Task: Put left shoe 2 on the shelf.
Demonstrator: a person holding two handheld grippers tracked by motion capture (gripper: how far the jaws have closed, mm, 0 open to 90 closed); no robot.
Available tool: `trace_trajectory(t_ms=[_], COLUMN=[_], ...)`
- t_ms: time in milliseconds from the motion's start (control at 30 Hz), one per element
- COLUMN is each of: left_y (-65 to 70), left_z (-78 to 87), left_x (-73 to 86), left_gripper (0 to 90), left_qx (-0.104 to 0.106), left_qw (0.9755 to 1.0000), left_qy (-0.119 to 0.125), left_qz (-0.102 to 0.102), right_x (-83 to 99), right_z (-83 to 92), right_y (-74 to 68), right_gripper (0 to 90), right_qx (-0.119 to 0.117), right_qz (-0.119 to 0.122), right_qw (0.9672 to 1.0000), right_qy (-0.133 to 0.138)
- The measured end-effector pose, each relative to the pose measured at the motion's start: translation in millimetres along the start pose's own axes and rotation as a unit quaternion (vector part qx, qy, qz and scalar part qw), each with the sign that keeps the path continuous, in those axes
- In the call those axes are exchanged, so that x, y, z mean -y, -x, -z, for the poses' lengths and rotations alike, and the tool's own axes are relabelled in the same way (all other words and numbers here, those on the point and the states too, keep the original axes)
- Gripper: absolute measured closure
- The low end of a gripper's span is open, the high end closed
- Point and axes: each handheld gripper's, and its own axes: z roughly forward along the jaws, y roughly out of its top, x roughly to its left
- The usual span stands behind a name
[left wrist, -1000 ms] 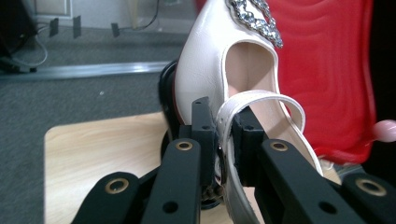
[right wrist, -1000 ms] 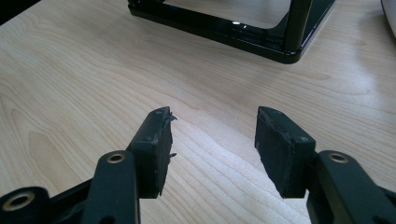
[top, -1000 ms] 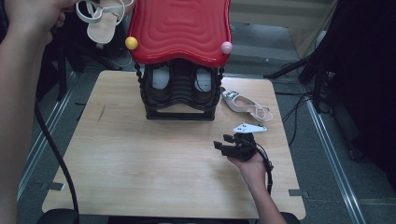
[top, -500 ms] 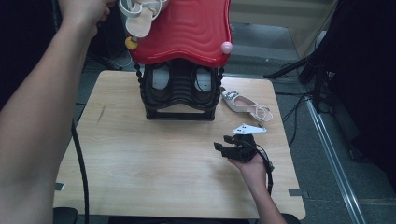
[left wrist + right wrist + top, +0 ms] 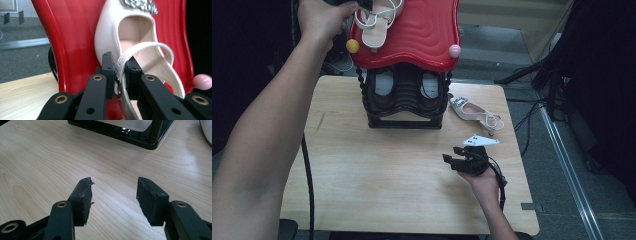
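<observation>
High view: the person's left arm stretches to the far left, its left gripper (image 5: 362, 6) holding a white sandal (image 5: 375, 27) on the red rack top (image 5: 422, 35); the right gripper (image 5: 460, 161) rests low over the table (image 5: 362, 175) (near right).

Left gripper view: jaws clamped on the sandal's strap (image 5: 121, 65).

Right gripper view: jaws apart, nothing between them.

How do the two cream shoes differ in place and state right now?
The held shoe is over the red shelf top, its strap pinched by the left gripper; the other shoe lies free on the table beside the rack. The held one shows its open inside; the other lies on its side. Both are cream with straps.
</observation>
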Motion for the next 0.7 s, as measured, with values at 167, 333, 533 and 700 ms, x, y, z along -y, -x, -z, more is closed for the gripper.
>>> trace_trajectory(t_ms=[167,333,533,700], left_y=[4.4,8.1,7.5,4.6], left_z=[-2.9,-4.4,1.8,14.8], left_x=[7.4,9.8,8.3,5.6], left_gripper=[80.6,73.6,61.2,57.4], left_qx=[-0.009,-0.013,0.006,0.019], left_qw=[0.9998,0.9992,0.9993,0.9993], left_qy=[-0.007,-0.020,-0.009,0.001], left_qz=[-0.017,-0.033,-0.035,-0.033], right_x=[-0.2,-0.3,-0.4,-0.1], right_z=[-0.9,-0.1,0.9,0.7], right_y=[-0.3,-0.3,0.4,2.1], right_gripper=[47.3,47.6,48.0,47.8], right_qx=[0.001,0.002,0.004,0.006], right_qz=[0.000,0.000,0.000,0.000], right_qw=[1.0000,1.0000,1.0000,1.0000], right_qy=[0.000,0.001,0.001,0.001])
